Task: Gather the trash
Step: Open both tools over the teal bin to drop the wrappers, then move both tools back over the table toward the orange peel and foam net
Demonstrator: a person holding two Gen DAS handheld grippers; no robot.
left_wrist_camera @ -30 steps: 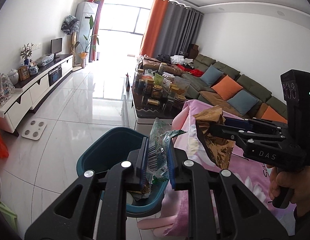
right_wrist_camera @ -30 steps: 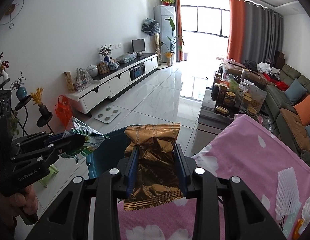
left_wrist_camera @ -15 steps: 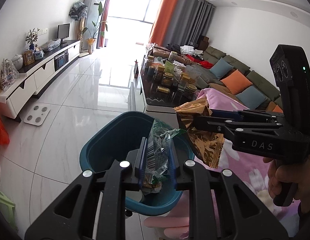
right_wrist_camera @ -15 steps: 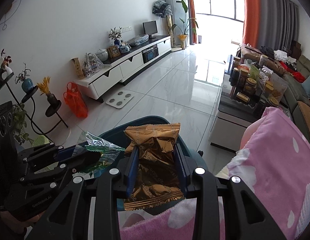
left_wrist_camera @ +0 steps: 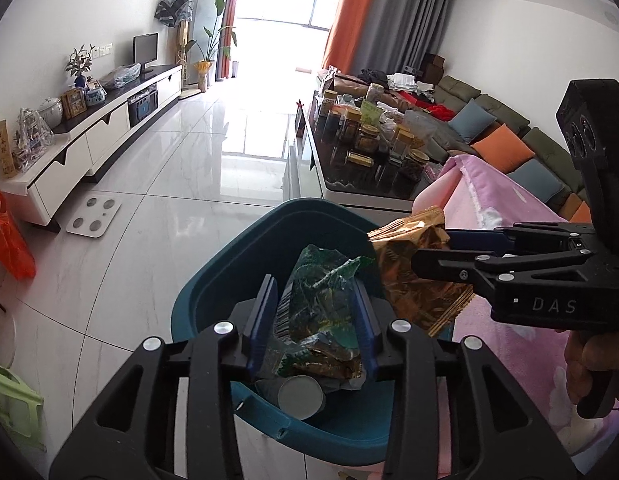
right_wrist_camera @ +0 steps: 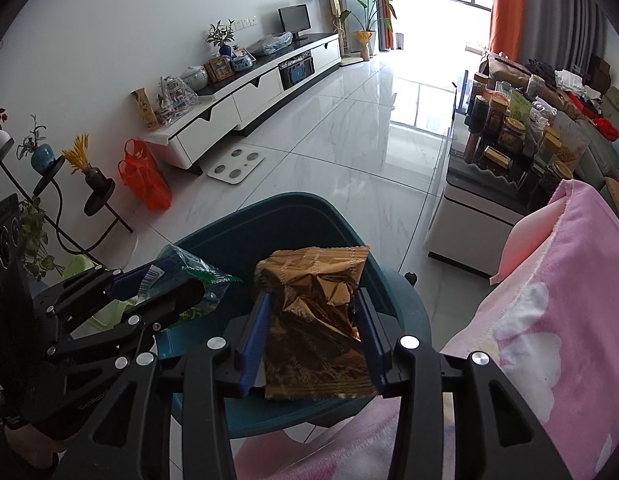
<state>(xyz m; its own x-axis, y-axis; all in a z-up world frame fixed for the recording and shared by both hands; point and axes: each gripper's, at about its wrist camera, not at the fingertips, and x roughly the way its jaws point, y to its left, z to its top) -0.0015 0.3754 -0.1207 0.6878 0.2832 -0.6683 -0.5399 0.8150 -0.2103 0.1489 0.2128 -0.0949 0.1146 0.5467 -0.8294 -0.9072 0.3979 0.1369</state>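
Green crinkled wrapper [left_wrist_camera: 317, 304] is gripped between the blue pads [left_wrist_camera: 263, 316] of the left gripper [left_wrist_camera: 315, 316], jaws clenched on it. It is held directly over the open teal bin [left_wrist_camera: 213, 280]. Inside the bin, below the wrapper, a grey round cap-like item [left_wrist_camera: 300, 396] and more crumpled packaging are seen. In the right wrist view the same wrapper [right_wrist_camera: 189, 280] is seen poking out of the left gripper [right_wrist_camera: 177, 292] at the left, above the bin [right_wrist_camera: 309, 216] edge.

Gold foil wrapper [left_wrist_camera: 417, 280] is clamped in the right gripper [left_wrist_camera: 433, 256], which is seen side-on at the right of the left wrist view, over the bin's right rim. In the right wrist view the gold foil wrapper [right_wrist_camera: 315, 320] is pinched between that gripper's blue pads [right_wrist_camera: 253, 336], right gripper [right_wrist_camera: 313, 332] jaws closed on it, bin opening beneath.

Pink blanket [right_wrist_camera: 549, 320] is draped just right of the bin, touching or nearly touching it. White floor scale [right_wrist_camera: 236, 164] and an orange bag [right_wrist_camera: 145, 180] lie on the tiled floor well apart from the bin. Jars are crowded on a dark worktop [left_wrist_camera: 361, 184] behind the blanket.
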